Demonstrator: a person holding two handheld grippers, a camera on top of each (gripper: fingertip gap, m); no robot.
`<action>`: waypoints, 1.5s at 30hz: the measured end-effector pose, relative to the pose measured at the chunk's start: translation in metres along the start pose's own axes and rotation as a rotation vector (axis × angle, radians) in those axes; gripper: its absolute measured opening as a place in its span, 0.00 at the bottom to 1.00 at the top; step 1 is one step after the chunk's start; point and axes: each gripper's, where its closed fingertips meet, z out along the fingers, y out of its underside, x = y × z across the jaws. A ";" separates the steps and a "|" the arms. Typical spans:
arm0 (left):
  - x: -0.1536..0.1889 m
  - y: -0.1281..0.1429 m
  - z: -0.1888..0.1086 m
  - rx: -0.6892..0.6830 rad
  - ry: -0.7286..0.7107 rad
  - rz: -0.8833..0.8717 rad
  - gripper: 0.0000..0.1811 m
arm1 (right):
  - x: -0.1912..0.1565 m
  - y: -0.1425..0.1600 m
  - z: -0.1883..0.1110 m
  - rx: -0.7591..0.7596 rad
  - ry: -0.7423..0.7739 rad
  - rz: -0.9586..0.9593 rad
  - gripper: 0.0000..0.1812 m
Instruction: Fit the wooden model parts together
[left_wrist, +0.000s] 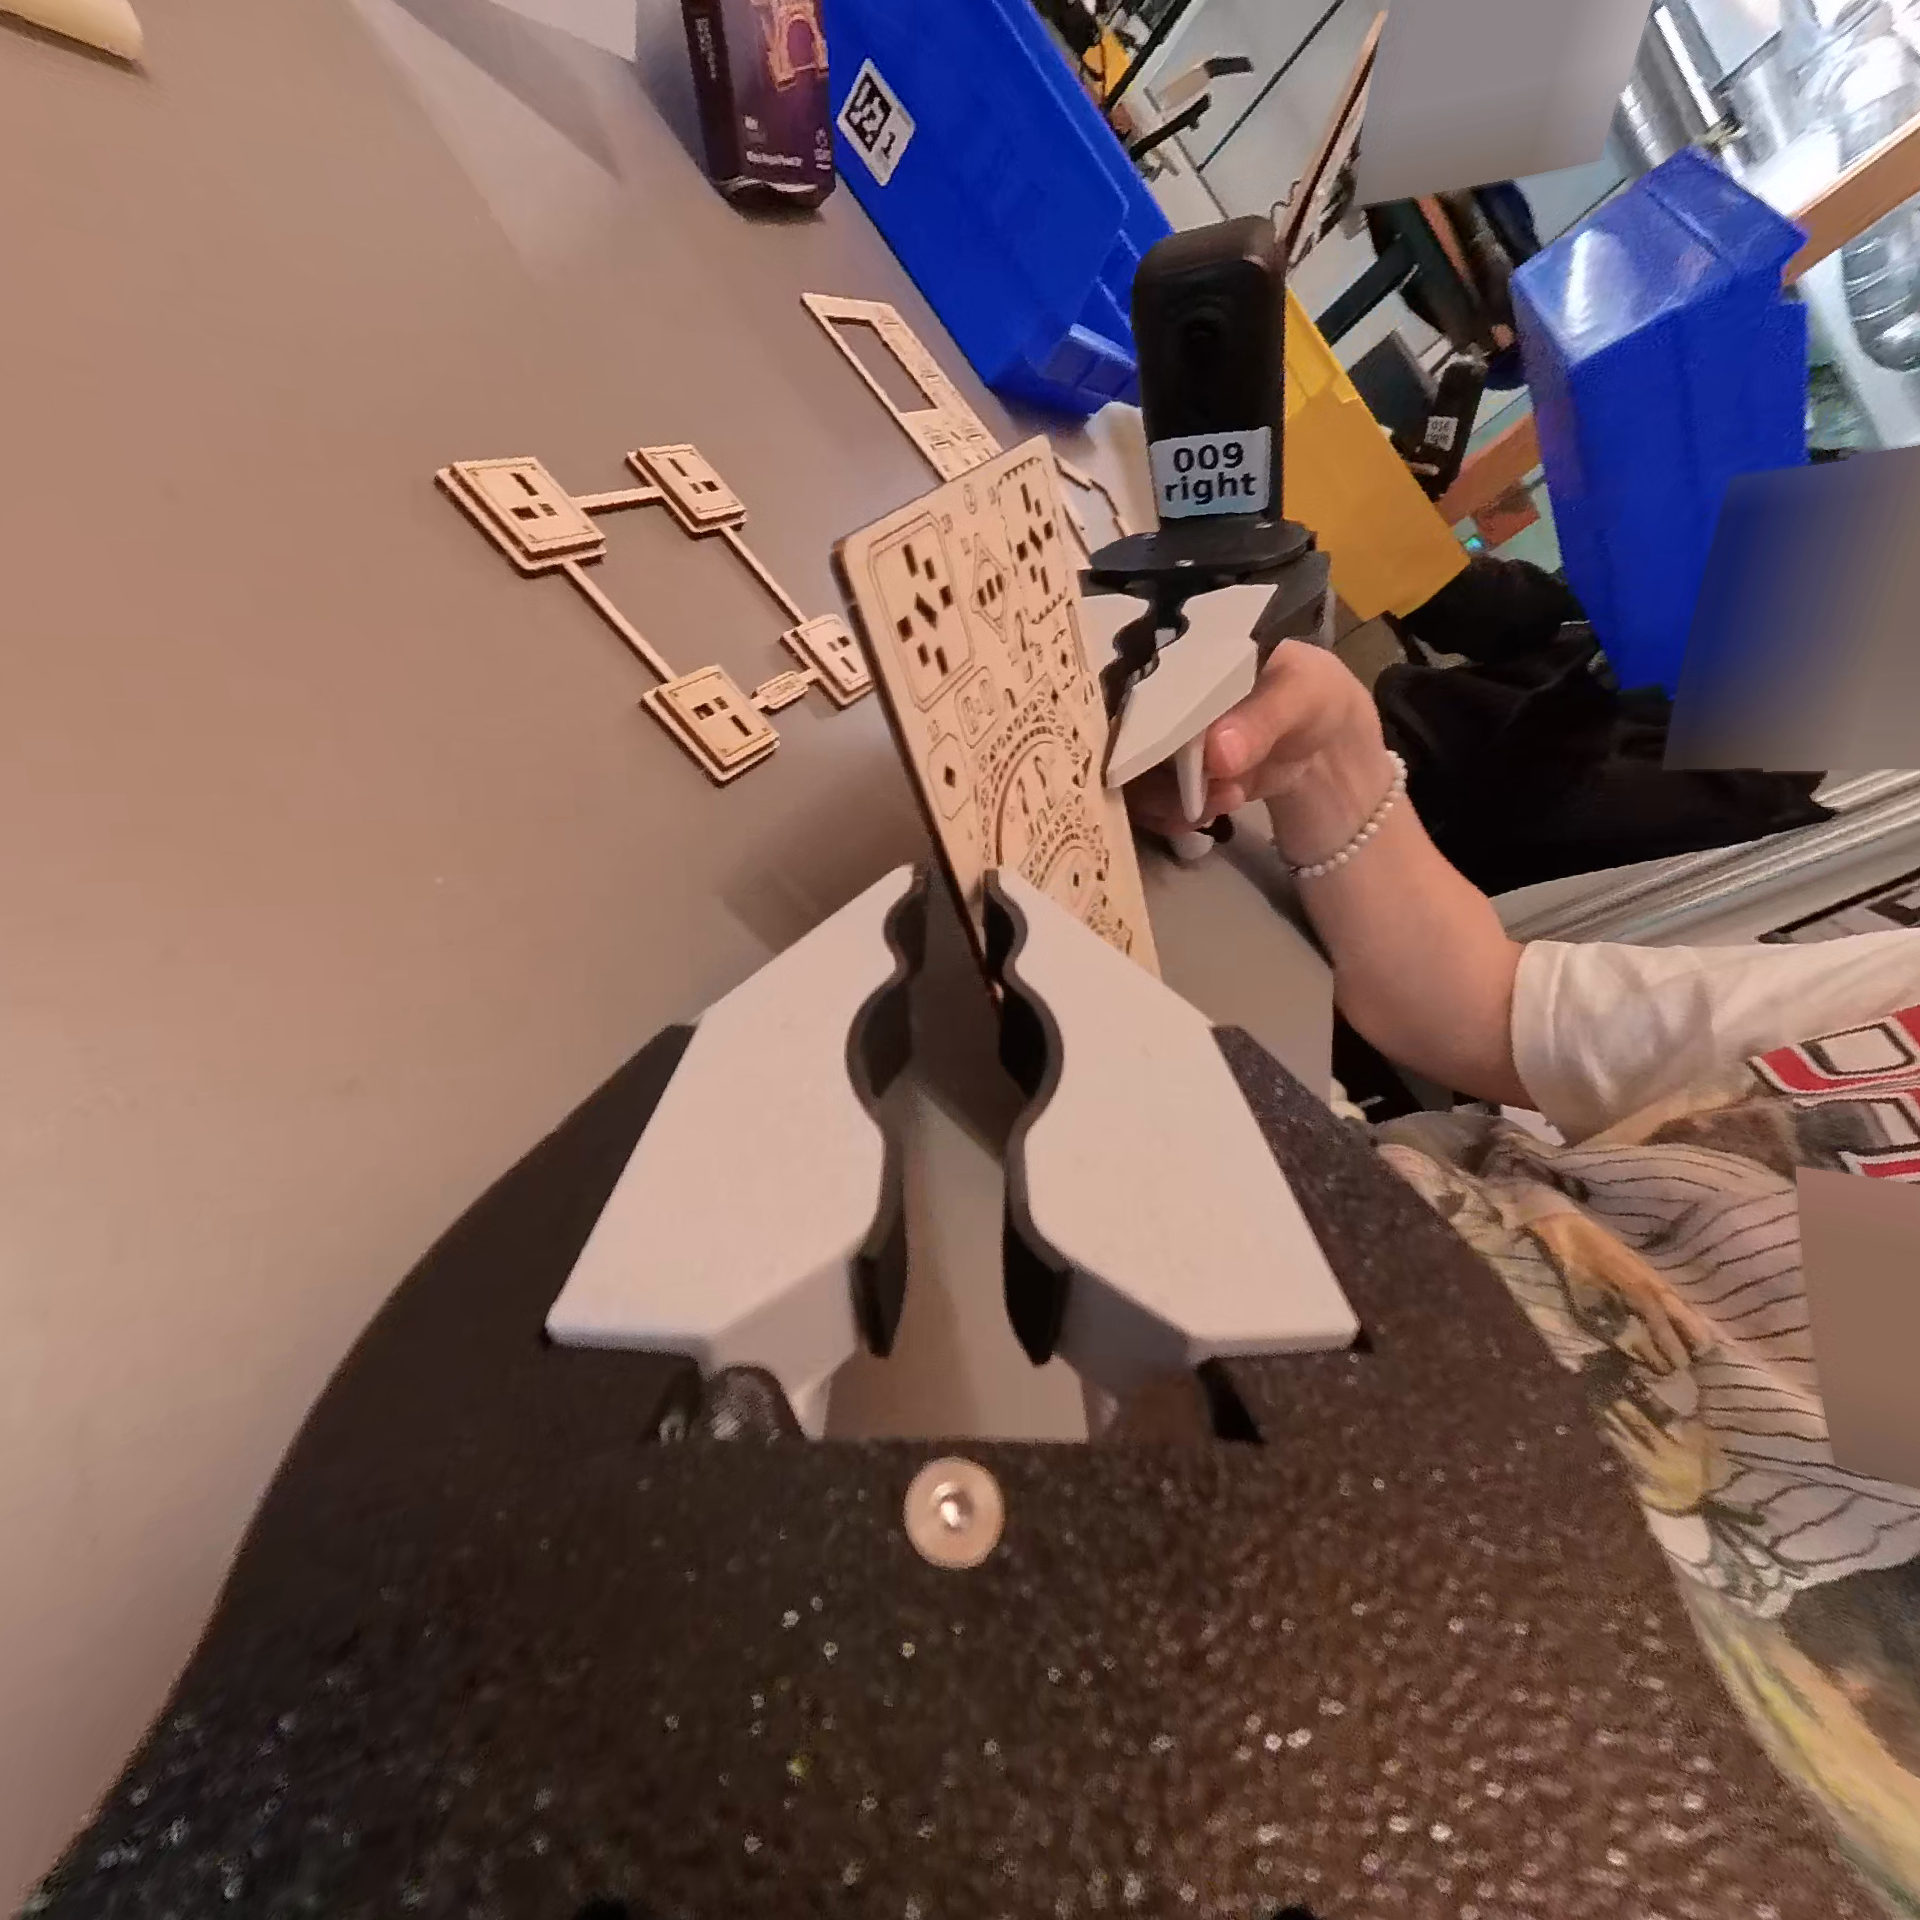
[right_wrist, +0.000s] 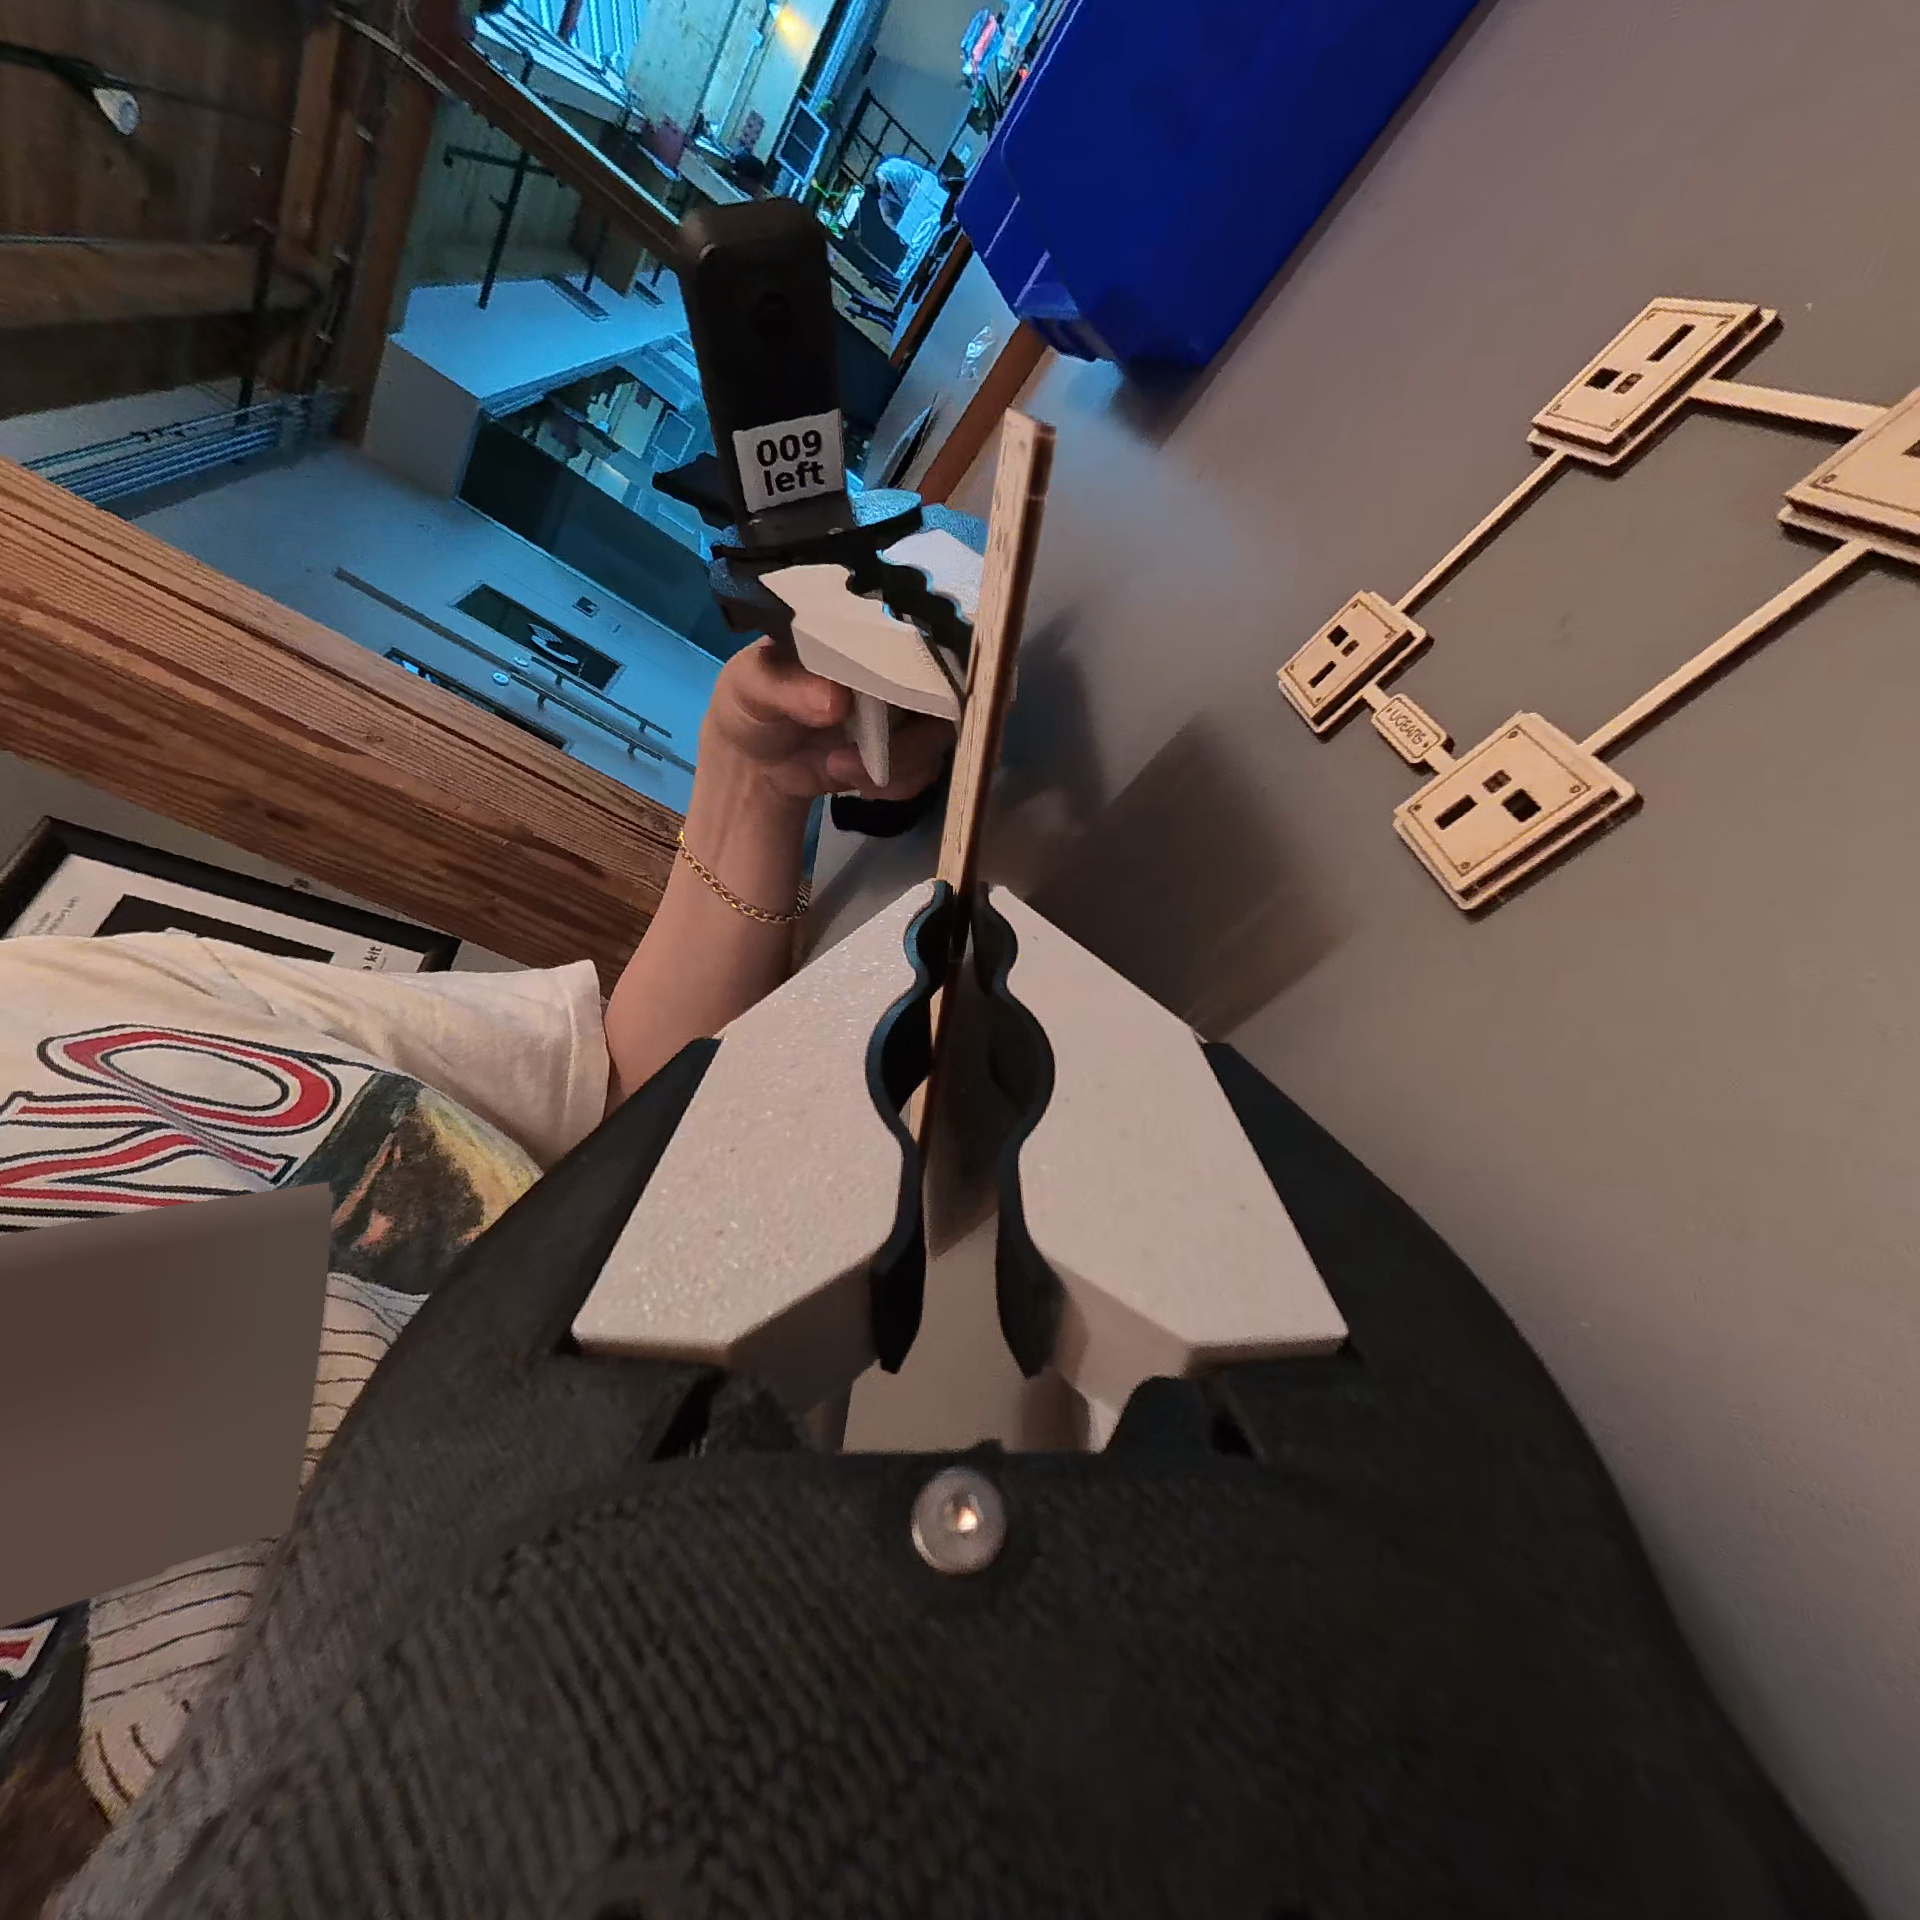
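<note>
A thin laser-cut wooden parts sheet (left_wrist: 997, 707) stands on edge above the grey table (left_wrist: 312, 779), held from both ends. My left gripper (left_wrist: 954, 899) is shut on its near edge. My right gripper (left_wrist: 1120, 717) is shut on its far edge. In the right wrist view the sheet (right_wrist: 987, 644) shows edge-on, with my right gripper (right_wrist: 961, 914) shut on its near end and my left gripper (right_wrist: 951, 681) at the other end. A flat wooden base frame (left_wrist: 623, 603) of several square pads joined by thin bars lies on the table; it also shows in the right wrist view (right_wrist: 1507, 665).
A second wooden sheet with a rectangular cut-out (left_wrist: 894, 364) lies beyond the base frame. Blue bins (left_wrist: 987, 187) and a dark box (left_wrist: 758, 94) stand along the table's far side, with a yellow bin (left_wrist: 1351, 468) behind. The person's arms and torso are close by.
</note>
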 end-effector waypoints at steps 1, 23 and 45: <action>-0.001 -0.001 -0.002 0.002 -0.013 0.010 0.04 | 0.000 0.000 0.000 0.000 0.002 0.002 0.01; -0.014 -0.007 -0.020 -0.054 -0.290 0.198 0.04 | 0.005 0.000 0.001 -0.003 0.028 0.011 0.01; -0.009 -0.004 -0.020 -0.117 -0.356 0.293 0.04 | 0.005 0.001 0.001 -0.005 0.028 0.012 0.01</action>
